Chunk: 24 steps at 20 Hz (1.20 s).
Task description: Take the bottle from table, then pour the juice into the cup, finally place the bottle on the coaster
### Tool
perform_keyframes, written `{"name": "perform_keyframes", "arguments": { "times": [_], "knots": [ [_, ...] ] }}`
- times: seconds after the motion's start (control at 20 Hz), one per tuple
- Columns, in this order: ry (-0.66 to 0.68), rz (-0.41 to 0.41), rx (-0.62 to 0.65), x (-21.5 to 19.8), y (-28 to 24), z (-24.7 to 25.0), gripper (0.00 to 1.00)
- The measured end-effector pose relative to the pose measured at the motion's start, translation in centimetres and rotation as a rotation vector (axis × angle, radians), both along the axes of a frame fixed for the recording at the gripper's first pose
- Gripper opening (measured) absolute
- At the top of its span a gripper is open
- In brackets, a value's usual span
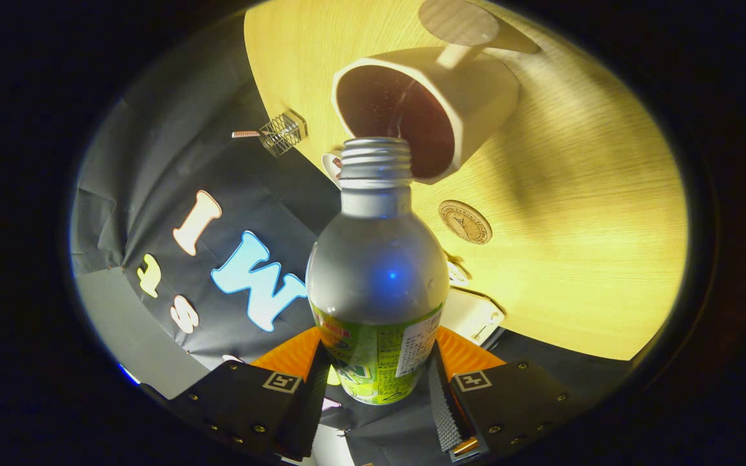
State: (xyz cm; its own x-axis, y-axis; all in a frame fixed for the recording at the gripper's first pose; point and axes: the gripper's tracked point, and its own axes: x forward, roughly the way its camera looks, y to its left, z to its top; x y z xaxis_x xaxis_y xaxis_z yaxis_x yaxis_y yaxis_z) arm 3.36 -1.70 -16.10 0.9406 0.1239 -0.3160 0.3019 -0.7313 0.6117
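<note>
Nearest us the gripper [376,388] pinches one bottle [376,285] between its two fingers, its open threaded neck tipped at the mouth of one cup [425,110] on the wooden table [574,226], with one small wire basket [281,133] left and one round coaster [465,221] right.

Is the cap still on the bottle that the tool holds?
No: the bottle, clamped between the fingers of the tool, shows a bare threaded neck with no cap, pointing at the mouth of the cup.
</note>
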Motion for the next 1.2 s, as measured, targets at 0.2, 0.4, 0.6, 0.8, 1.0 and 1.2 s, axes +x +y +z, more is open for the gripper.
{"name": "perform_keyframes", "arguments": {
  "times": [0.2,0.4,0.6,0.8,1.0,1.2],
  "knots": [
    [0.001,0.022,-0.015,0.3,0.3,-0.1,0.7],
    [0.014,0.079,-0.089,-0.5,1.3,-0.9,0.7],
    [0.047,0.092,-0.148,-1.2,1.3,-2.1,0.7],
    [0.112,0.203,-0.318,-2.6,2.3,-4.5,0.7],
    [0.152,0.296,-0.516,-4.2,2.3,-6.6,0.7],
    [0.181,0.408,-0.708,-5.2,2.9,-8.4,0.7]
  ]
}}
